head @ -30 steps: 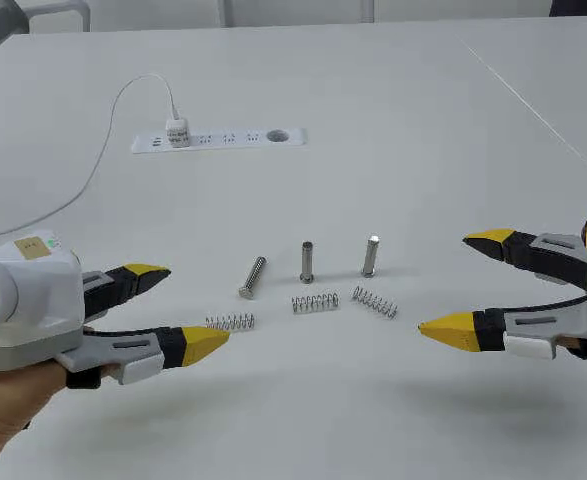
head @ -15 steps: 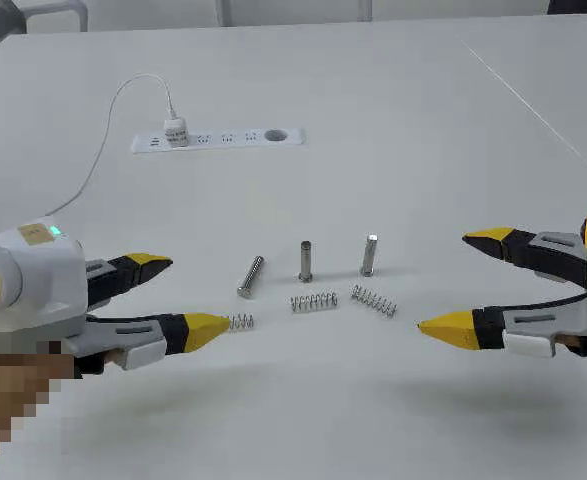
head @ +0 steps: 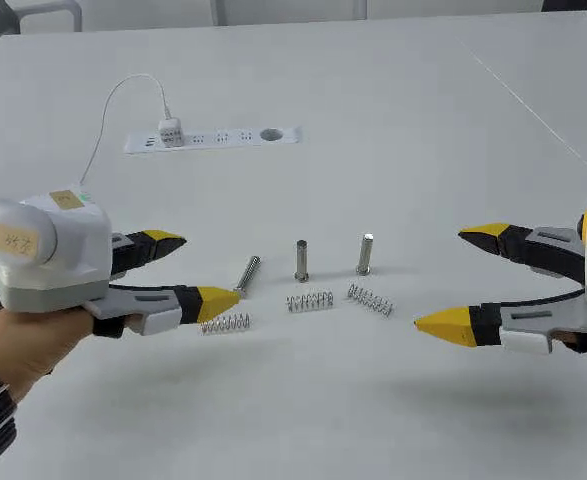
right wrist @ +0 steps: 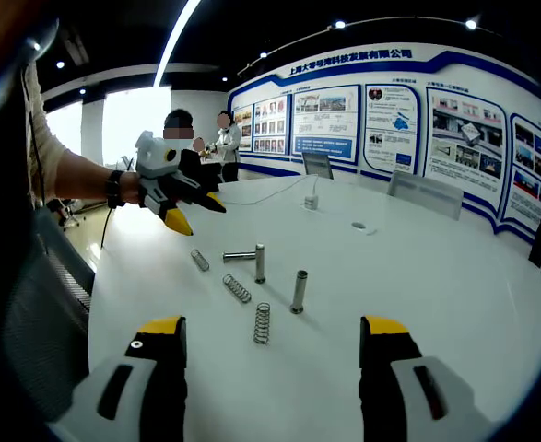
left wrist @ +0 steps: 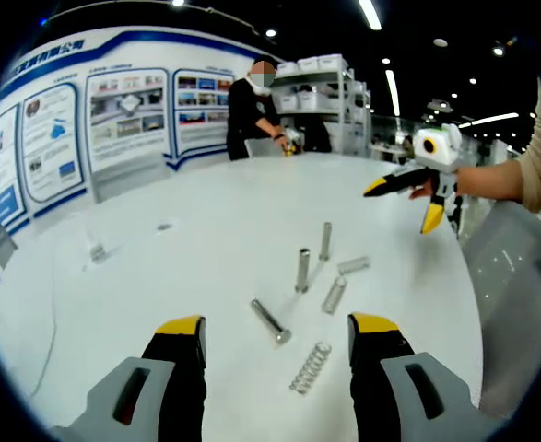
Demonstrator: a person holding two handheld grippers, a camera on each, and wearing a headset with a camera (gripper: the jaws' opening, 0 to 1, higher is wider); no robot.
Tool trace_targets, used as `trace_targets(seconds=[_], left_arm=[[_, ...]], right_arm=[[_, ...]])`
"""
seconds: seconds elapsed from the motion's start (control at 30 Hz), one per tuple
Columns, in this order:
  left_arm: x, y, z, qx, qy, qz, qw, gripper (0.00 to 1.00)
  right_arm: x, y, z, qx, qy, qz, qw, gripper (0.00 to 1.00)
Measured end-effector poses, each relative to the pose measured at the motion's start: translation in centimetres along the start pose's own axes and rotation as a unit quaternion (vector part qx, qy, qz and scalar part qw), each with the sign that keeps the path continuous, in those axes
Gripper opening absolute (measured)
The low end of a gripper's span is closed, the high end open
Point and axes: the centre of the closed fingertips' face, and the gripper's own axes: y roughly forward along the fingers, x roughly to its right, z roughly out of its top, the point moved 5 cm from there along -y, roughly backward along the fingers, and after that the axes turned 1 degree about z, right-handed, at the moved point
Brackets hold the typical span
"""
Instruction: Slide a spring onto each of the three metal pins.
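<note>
**Reach for left spring [head: 225, 323], L hand-held gripper [head: 205, 268] closest**

L hand-held gripper is hanging wide open w/ nothing btwn its yellow-tipped jaws, pointing R across the white worktop [head: 373, 120]. Left spring is lying flat just ahead of the lower jaw tip, nearly touching it in head view. In left gripper view it is sitting btwn the jaws, a bit toward the R one. Its long axis is running roughly along the gripper's own reach, so closing would prob. be pinching across the coil, not end to end.

Just beyond, lying pin [head: 246, 275] is resting on its side, flanged head toward the gripper, shaft slanting away. Further R, middle pin [head: 301, 260] and right pin [head: 364, 254] are standing upright on their heads. Middle spring [head: 310, 301] and right spring [head: 370, 299] are lying flat in front of them, apart from both.

R hand-held gripper [head: 441, 278] is gaping wide too and carrying nothing, hovering well apart on the far R w/ tips aiming back at the row. L is clearly nearer the first spring.

All springs are looking like short, thin silver wire coils w/ open turns, light and likely to roll or squash. Pins are showing as polished steel, no spring on any yet.
</note>
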Motion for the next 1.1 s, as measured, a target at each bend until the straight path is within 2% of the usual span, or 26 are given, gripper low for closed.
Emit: trace_targets(seconds=[0.3,0.67,1.1], left_arm=[[-0.6,2.0,0.4,-0.019,0.007,-0.004,0.9998,0.61],[-1.0,4.2,0.2,-0.051,0.006,-0.006,0.9987,0.56],[-1.5,6.0,0.4,-0.08,0.01,0.01,0.9967,0.46]], right_arm=[[0.0,0.0,0.0,-0.001,-0.001,-0.001,1.0,0.78],[0.0,0.1,-0.2,-0.004,-0.003,0.001,1.0,0.78],[0.2,-0.1,-0.4,-0.005,0.0,-0.002,1.0,0.78]])
